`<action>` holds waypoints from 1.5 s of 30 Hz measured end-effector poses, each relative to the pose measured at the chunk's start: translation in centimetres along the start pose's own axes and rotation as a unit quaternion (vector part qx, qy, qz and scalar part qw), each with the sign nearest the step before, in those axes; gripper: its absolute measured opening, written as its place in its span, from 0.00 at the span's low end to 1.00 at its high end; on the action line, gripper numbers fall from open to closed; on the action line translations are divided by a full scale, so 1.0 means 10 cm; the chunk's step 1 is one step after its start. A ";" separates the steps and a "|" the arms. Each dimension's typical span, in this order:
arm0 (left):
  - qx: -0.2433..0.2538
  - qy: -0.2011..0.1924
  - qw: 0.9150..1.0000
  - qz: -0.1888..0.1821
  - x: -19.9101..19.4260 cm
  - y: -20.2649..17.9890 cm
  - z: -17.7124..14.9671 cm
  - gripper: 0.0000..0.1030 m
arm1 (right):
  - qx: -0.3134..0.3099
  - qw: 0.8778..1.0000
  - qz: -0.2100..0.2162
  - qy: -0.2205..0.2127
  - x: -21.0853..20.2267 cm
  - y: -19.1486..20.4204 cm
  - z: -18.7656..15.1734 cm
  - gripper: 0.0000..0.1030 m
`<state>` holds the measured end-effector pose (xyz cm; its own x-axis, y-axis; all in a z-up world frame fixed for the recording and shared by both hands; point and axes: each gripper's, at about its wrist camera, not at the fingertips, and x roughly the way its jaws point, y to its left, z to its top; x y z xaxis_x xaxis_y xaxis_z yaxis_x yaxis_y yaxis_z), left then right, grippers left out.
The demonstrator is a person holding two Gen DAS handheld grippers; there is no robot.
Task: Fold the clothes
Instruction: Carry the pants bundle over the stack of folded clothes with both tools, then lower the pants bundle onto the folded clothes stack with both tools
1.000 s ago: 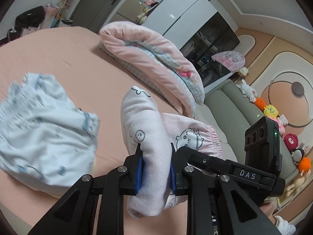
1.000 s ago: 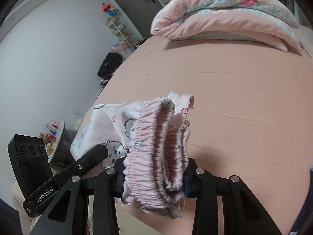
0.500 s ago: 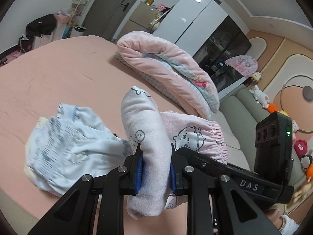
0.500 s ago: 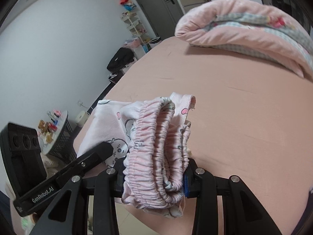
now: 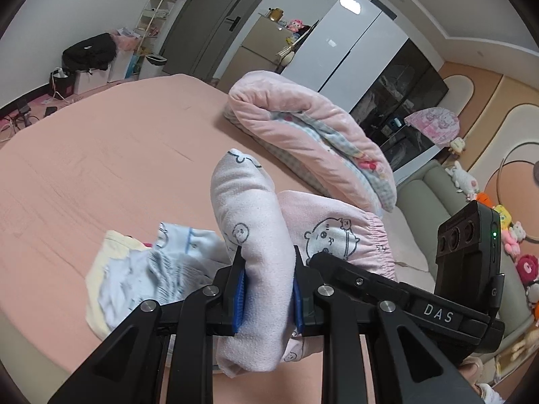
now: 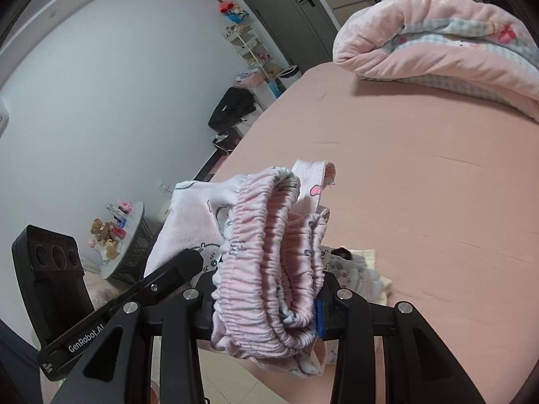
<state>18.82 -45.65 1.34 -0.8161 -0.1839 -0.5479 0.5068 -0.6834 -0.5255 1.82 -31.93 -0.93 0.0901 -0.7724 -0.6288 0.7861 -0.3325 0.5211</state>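
A folded pair of pale pink pants (image 5: 256, 229) with cartoon prints hangs between both grippers above the near edge of the bed. My left gripper (image 5: 267, 298) is shut on the plain folded end. My right gripper (image 6: 266, 309) is shut on the bunched elastic waistband (image 6: 266, 252) of the same pink pants. The right gripper's black body (image 5: 404, 296) crosses the left wrist view at the right, and the left gripper's body (image 6: 134, 299) shows at the lower left of the right wrist view. A crumpled light blue garment (image 5: 151, 269) lies on the bed below and left of the held pants.
The pink bed sheet (image 5: 101, 168) spreads wide ahead. A rolled pink quilt (image 5: 303, 134) lies at the far side of the bed. Plush toys (image 5: 505, 229) line a green sofa at the right. A small round table (image 6: 124, 235) with clutter stands on the floor beside the bed.
Both grippers have carried the pink pants away from the blue garment and slightly upward; the blue garment now looks smaller and lower in the left wrist view. Both grips are unchanged.
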 end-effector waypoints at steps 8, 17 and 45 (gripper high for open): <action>-0.001 0.022 1.000 0.021 0.15 0.16 0.00 0.19 | 0.026 0.999 0.007 0.018 0.17 -0.10 -0.05 0.37; -0.005 0.046 0.997 0.063 0.31 0.43 -0.13 0.19 | 0.061 0.997 0.001 0.040 0.35 -0.41 -0.14 0.39; -0.083 0.030 0.995 0.039 0.13 0.73 -0.10 0.38 | 0.081 0.996 -0.040 -0.005 0.14 -0.87 -0.13 0.62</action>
<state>21.73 -50.21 -3.89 -0.7577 -0.1859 -0.6255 0.6100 -0.5423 -0.5777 -4.07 -29.45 -7.10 0.0252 -0.7454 -0.6662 0.6821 -0.4743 0.5565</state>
